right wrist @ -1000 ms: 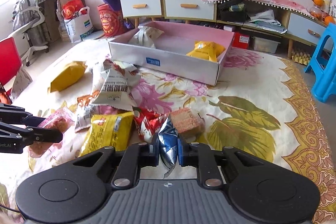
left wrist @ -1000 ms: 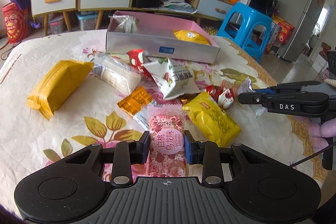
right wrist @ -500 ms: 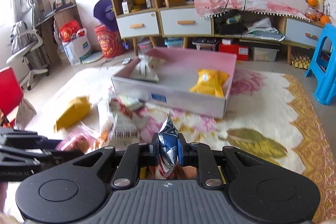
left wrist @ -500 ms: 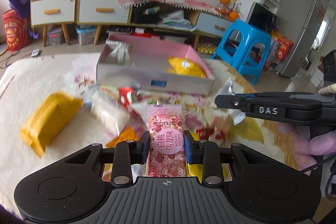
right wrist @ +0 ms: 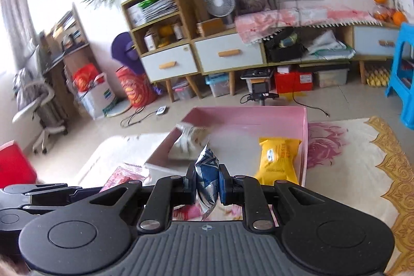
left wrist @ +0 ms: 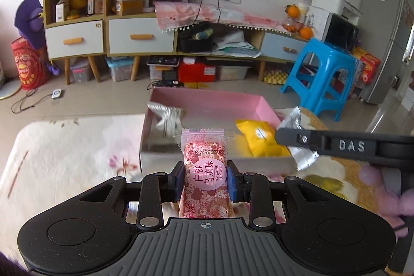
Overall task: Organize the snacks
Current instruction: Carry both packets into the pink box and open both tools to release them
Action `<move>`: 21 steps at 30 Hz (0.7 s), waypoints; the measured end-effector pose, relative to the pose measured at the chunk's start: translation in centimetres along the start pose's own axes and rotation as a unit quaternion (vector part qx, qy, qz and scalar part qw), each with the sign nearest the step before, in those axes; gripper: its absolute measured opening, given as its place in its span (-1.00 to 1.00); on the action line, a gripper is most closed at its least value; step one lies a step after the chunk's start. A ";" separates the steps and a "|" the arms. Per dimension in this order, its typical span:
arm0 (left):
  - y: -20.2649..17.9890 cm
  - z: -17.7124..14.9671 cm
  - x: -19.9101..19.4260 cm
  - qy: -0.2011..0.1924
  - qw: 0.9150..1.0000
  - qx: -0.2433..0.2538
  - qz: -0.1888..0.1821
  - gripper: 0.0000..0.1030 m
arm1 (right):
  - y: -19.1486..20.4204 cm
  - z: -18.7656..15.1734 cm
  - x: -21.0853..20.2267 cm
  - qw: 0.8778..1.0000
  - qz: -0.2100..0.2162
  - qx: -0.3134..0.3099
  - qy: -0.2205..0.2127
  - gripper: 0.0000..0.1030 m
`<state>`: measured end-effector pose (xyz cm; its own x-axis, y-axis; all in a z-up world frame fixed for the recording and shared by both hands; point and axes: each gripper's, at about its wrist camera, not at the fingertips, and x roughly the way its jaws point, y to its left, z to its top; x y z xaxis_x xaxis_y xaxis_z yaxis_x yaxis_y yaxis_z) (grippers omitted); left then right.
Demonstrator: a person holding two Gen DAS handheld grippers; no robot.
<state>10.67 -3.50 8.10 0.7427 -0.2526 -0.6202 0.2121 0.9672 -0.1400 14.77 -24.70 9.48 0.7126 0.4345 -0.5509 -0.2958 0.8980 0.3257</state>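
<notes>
- Both grippers had risen off the scattered pile since the earlier frames, and the floral-clothed bench point(left wrist: 64, 154) had dropped to the lower part of each view, with the room's cabinets now filling the upper half.
- Centre frame in both views sat the pink-lined box point(left wrist: 214, 100), apparently the target for the snacks. It already held a yellow packet point(right wrist: 278, 159) at its right and a silver-white bag point(right wrist: 187, 144) at its left.
- At the bottom centre of the left view, the left gripper point(left wrist: 205, 179) had its jaws narrowed onto the sides of a pink peach-oolong packet point(left wrist: 205, 167), held upright with its label facing the camera, probably so it could drop flat into the box.
- At the bottom centre of the right view, the right gripper point(right wrist: 207, 185) had its jaws pinched almost fully together on a thin blue-and-silver foil wrapper point(right wrist: 207, 172), gripped edge-on.
- Only the left view showed the right gripper side-on at right, foil poking out over the box's right corner; only the right view showed the pink packet's corner at lower left.
</notes>
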 end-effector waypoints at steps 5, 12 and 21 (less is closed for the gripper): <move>0.6 2.1 3.3 0.030 0.999 -0.015 0.012 -0.42 | -1.8 0.4 2.0 0.998 0.011 0.058 0.007 -0.86; 1.0 4.3 7.6 0.046 0.998 -0.041 0.027 -0.43 | -4.7 0.9 4.1 0.987 0.046 0.154 0.013 -0.85; 0.2 5.4 11.8 0.054 0.996 -0.049 0.054 -0.42 | -6.4 0.2 5.5 0.981 0.027 0.189 0.029 -0.83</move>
<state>22.92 -6.49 4.92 0.6835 -0.1480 -0.7147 0.0682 0.9879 -0.1394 20.68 -28.05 4.53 0.6620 0.4934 -0.5642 -0.0664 0.7884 0.6116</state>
